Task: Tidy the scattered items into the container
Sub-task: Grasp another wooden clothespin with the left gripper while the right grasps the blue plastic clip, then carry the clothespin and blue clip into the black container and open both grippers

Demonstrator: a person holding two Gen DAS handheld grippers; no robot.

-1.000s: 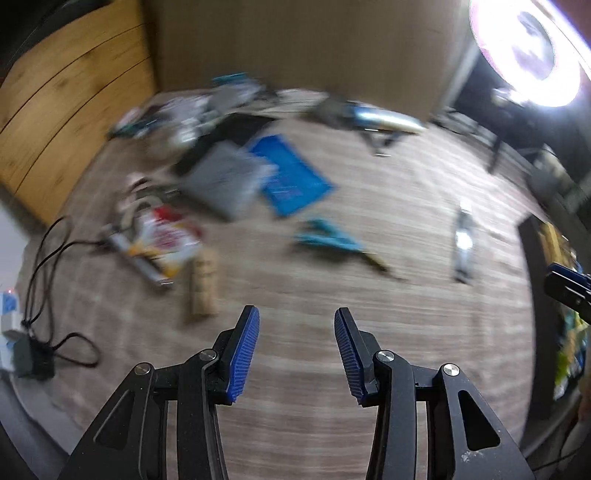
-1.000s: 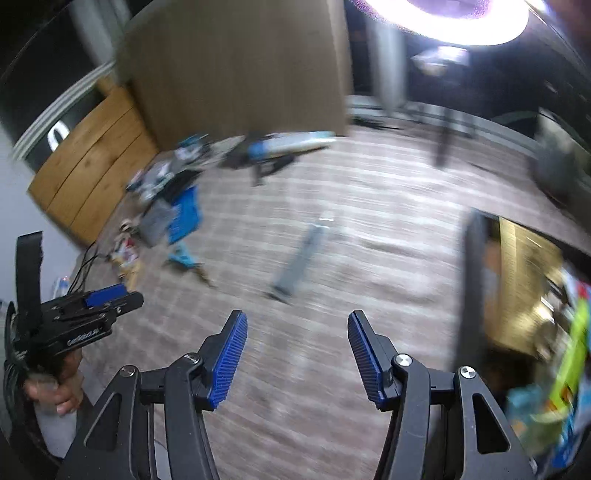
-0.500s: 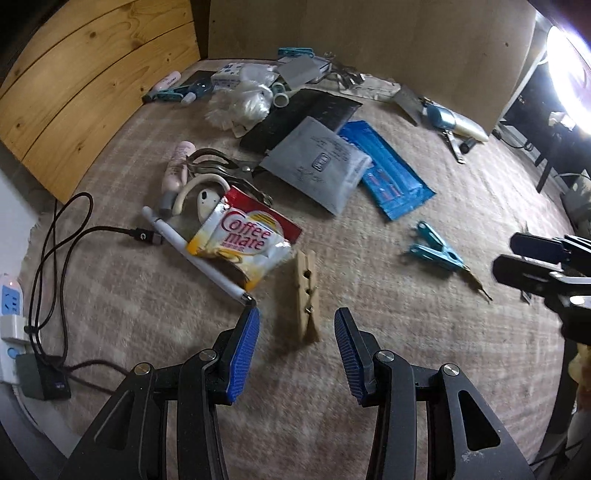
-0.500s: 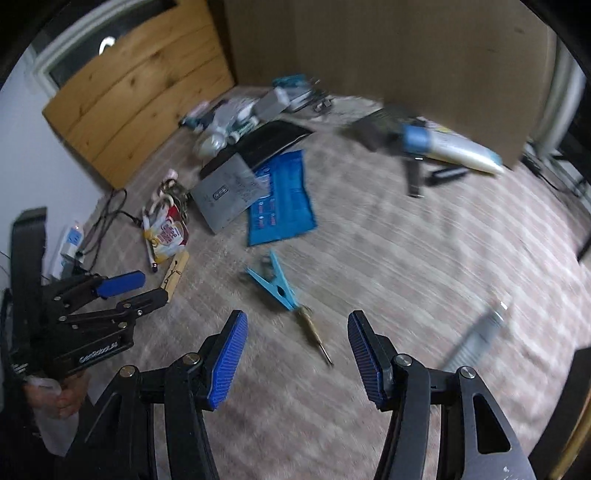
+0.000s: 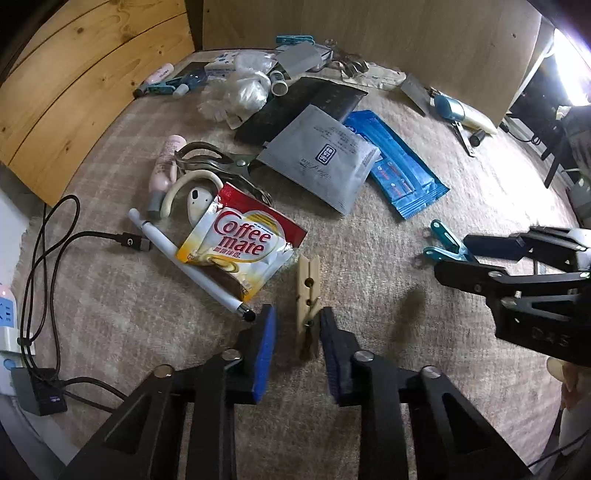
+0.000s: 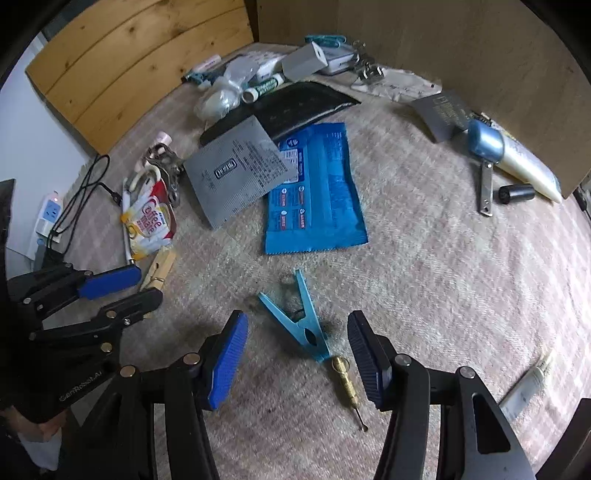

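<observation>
A low-pile beige carpet (image 5: pixel 369 229) with a faint check weave is carrying the clutter, and pale knotty wood panels (image 5: pixel 85 81) and a plain brown board (image 5: pixel 369 33) are walling it in at the far side. A black cable (image 5: pixel 51 236) is looping at the left edge.

The left gripper (image 5: pixel 297 332) is pointing steeply down with its blue-padded jaws closing around the near end of a wooden clothespin (image 5: pixel 307 295) – the pads are not yet pressing on it. Beside the pin a glossy Coffee mate sachet (image 5: pixel 240 243) is lying over a white stylus (image 5: pixel 192 266).

The right gripper (image 6: pixel 297 347) is closing too, jaws still apart, straddling a blue plastic clip (image 6: pixel 301 325) whose tip is touching a small brass-handled screwdriver (image 6: pixel 345 384). Farther off, a matte grey foil pouch (image 6: pixel 236 173) is overlapping a crinkled blue packet (image 6: pixel 317 195).
</observation>
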